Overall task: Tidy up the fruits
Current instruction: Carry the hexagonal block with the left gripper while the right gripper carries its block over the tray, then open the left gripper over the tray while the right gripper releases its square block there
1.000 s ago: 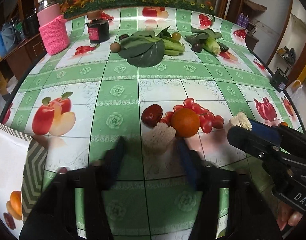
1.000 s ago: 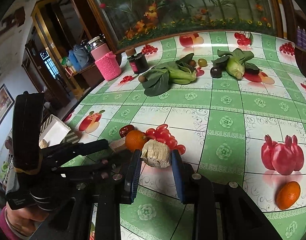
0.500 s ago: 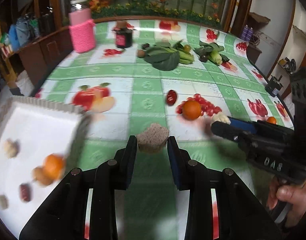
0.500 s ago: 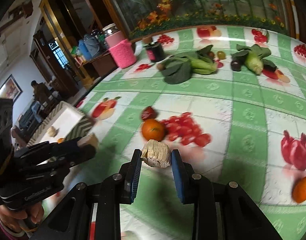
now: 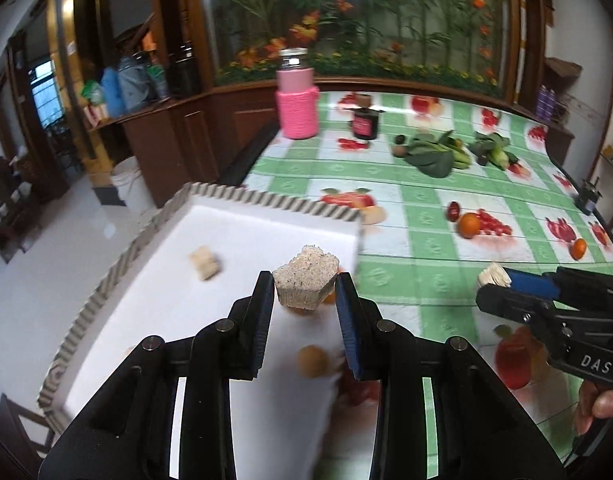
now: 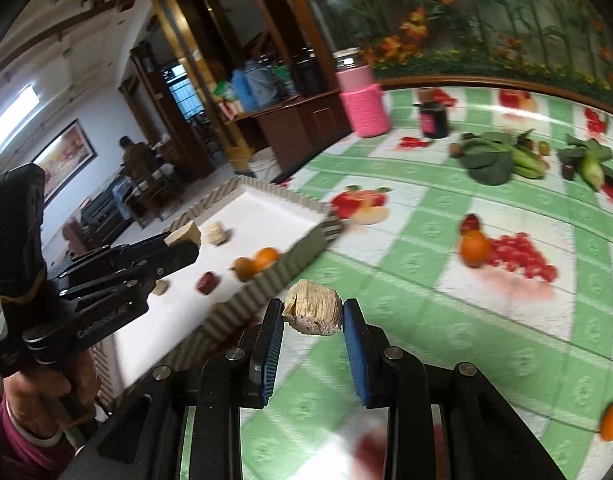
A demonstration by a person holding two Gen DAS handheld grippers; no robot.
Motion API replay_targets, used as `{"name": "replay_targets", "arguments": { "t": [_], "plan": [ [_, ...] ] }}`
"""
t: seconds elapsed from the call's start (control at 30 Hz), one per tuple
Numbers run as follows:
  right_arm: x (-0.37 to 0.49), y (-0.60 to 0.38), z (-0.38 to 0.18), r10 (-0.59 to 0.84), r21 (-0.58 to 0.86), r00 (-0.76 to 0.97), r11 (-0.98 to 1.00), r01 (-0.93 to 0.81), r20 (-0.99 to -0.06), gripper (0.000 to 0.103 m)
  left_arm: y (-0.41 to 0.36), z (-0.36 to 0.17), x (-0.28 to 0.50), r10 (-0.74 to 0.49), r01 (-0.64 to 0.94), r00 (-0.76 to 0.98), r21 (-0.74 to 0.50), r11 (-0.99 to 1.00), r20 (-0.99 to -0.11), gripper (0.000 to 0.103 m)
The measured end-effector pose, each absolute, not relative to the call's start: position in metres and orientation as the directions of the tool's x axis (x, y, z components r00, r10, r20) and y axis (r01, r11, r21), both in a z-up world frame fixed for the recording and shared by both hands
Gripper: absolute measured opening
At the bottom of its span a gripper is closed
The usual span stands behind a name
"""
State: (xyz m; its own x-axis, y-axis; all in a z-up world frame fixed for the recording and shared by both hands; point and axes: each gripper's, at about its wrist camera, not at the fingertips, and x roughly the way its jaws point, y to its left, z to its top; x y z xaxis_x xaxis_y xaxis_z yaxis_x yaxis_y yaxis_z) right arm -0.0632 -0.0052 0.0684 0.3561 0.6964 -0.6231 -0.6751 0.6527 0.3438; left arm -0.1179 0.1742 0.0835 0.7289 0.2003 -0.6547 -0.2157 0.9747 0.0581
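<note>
Left gripper [image 5: 305, 292] clamped on tan chunk [image 5: 305, 286], poised above white tray [image 5: 242, 222] near its table-side rim, likely for drop-in. Right gripper [image 6: 312, 316] gripping pale chunk [image 6: 313, 313] just outside tray's rim, probably waiting its turn.

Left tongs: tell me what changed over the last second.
The left tongs closed on a beige chunk, lifted it off the table and swung left over the white tray. The right tongs followed toward the tray, still gripping their own chunk. The orange stayed put.
</note>
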Motion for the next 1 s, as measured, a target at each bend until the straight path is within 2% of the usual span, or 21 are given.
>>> {"name": "replay_targets", "arguments": {
  "t": [0.4,1.0],
  "plan": [
    [-0.092,0.051,0.076,0.714,0.31,0.295,0.585,-0.749,-0.635,0.029,0.223,0.071,-0.158,0.269,-0.31,0.699,0.057,0.949,-0.663,0.031],
    [-0.107,0.101,0.067,0.7,0.277,0.22,0.522,-0.807,-0.68,0.029,0.244,0.043,-0.178,0.268,-0.345,0.654,0.037,0.938,-0.708,0.031]
  ]
}}
